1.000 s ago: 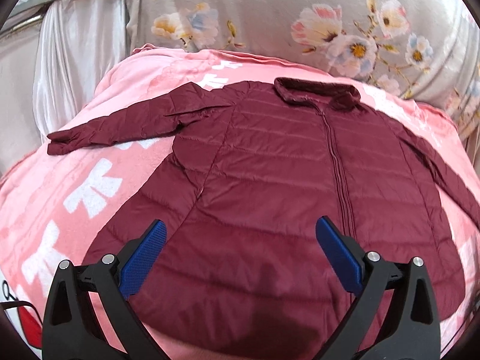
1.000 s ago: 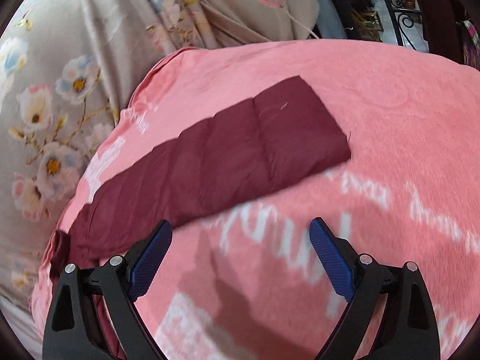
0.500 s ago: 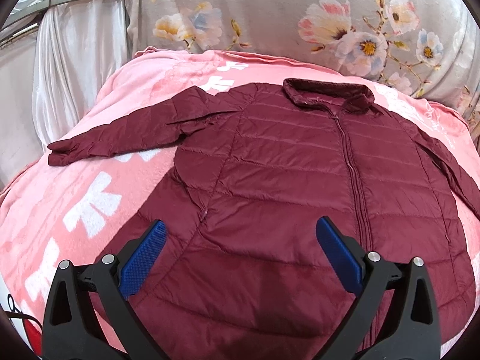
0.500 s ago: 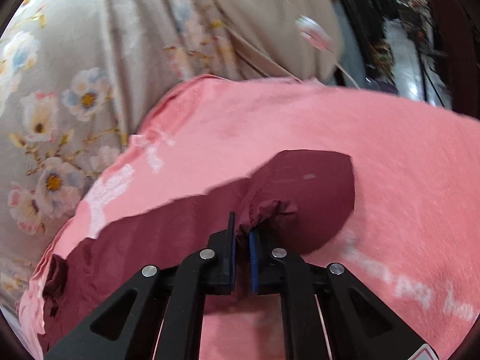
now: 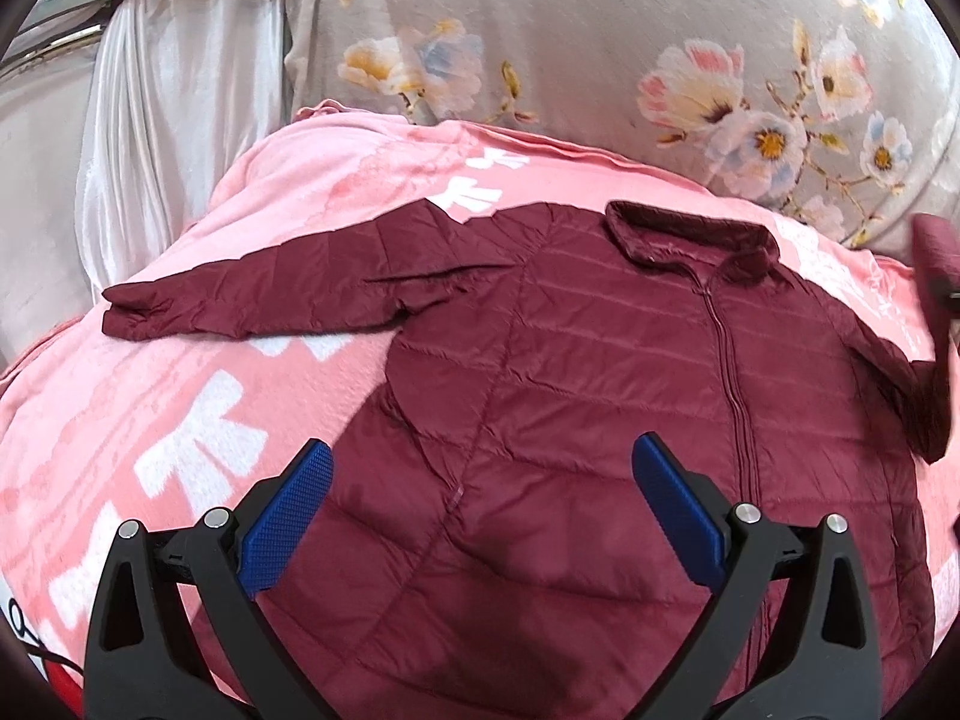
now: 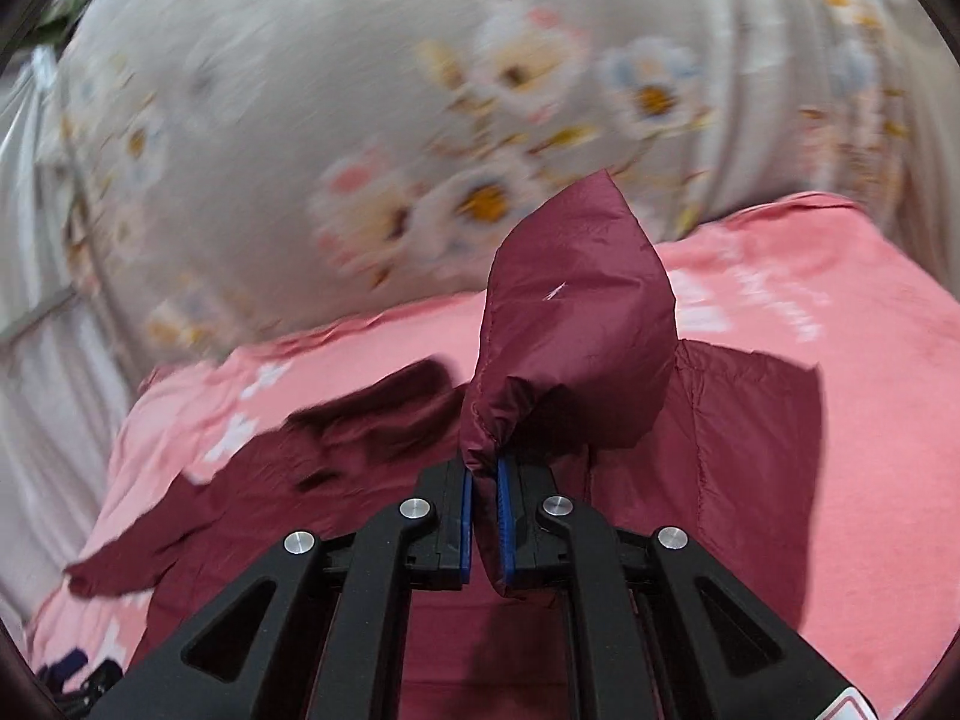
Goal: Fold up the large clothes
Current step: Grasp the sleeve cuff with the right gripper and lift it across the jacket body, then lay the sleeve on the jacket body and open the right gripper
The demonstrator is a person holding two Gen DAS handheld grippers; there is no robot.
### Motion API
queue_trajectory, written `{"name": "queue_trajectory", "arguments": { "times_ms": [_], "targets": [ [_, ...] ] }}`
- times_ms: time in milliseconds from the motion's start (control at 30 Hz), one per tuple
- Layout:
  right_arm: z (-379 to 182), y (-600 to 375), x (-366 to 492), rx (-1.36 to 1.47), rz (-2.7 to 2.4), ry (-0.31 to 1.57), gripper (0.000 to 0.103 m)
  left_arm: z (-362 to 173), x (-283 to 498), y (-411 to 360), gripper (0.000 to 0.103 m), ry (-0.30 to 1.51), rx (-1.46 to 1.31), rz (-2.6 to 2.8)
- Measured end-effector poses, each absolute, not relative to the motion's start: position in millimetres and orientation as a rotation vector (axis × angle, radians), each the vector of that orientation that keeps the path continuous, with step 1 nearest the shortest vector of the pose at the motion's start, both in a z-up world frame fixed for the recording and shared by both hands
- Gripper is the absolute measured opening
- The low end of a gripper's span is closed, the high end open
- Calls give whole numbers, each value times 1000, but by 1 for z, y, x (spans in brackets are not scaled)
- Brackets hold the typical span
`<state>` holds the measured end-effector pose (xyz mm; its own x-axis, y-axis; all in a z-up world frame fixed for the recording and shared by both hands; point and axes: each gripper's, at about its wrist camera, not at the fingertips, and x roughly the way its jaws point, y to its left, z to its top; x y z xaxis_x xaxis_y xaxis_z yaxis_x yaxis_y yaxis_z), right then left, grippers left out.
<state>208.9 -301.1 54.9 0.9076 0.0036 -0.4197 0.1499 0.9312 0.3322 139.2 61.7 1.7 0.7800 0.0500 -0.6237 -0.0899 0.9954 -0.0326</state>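
A dark red quilted jacket (image 5: 600,420) lies front-up on a pink blanket (image 5: 180,408), collar (image 5: 690,240) toward the back. Its left sleeve (image 5: 252,294) stretches flat out to the left. My left gripper (image 5: 480,510) hovers open above the jacket's lower front, nothing between its blue pads. My right gripper (image 6: 485,516) is shut on the cuff of the right sleeve (image 6: 576,330), which stands lifted above the jacket body (image 6: 750,450). In the left wrist view that raised cuff (image 5: 933,246) shows at the far right edge.
A grey flowered cloth (image 5: 600,60) hangs behind the blanket. A white satin curtain (image 5: 150,120) hangs at the back left. The blanket's right part (image 6: 870,480) lies bare beside the jacket.
My right gripper closed on the right sleeve's cuff, then lifted and swung it up over the jacket. The left gripper stayed open and drifted back a little, so more of the jacket shows.
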Motion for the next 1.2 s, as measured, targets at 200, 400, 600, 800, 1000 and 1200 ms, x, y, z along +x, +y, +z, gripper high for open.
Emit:
{"name": "queue_trajectory", "arguments": {
  "times_ms": [200,400,600,800,1000,1200],
  "targets": [
    [15,-218,260,303,73,567,7,5,151,77,98,657,-84,73],
    [-21,-162,282,263,166,670,7,6,164,84,98,646,-92,56],
    [-37,-126,299,215,222,726,8,6,177,85,98,652,-132,13],
    [-47,-98,304,109,226,775,16,6,192,78,98,669,-166,-31],
    [-28,-107,272,148,244,713,48,6,204,77,98,697,-236,-58],
    [-14,-165,218,288,184,653,48,-13,234,75,98,792,-354,-117]
  ]
}}
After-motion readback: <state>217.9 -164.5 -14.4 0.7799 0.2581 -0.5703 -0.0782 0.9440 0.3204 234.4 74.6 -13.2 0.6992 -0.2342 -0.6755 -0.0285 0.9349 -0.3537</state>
